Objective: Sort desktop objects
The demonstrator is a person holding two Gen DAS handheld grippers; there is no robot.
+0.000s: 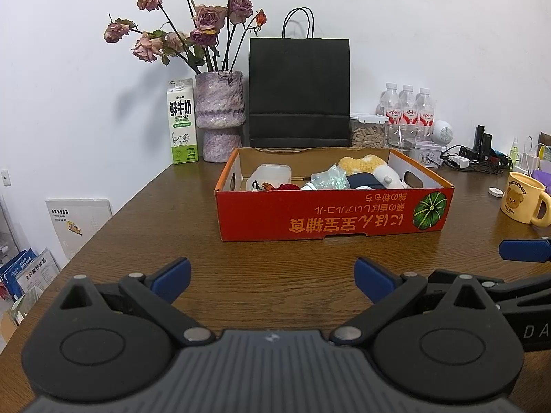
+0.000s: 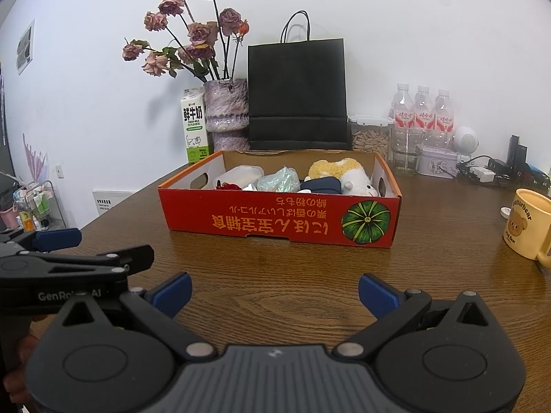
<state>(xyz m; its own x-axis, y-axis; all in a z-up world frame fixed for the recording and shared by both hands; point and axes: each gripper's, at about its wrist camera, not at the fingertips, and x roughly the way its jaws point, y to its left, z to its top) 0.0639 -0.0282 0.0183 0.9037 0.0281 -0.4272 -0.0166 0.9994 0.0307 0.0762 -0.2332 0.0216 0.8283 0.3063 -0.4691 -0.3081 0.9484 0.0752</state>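
bare table (image 1: 275, 261) lies between both spread-jawed grippers and the box (image 1: 330, 215), whose near wall stands across the way ahead. the box top is open, but a plush (image 1: 375, 168), tub (image 1: 270, 173) and pouch (image 1: 365, 182) crowd the inside. behind it a bag (image 1: 299, 91), vase (image 1: 220, 117) and carton (image 1: 182, 122) line the wall. a mug (image 1: 523, 203) stands right of the box.

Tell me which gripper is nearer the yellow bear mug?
The right gripper. The yellow bear mug stands ahead on its right, while the left gripper sits farther left, on the right gripper's other side. Both have open, empty jaws.
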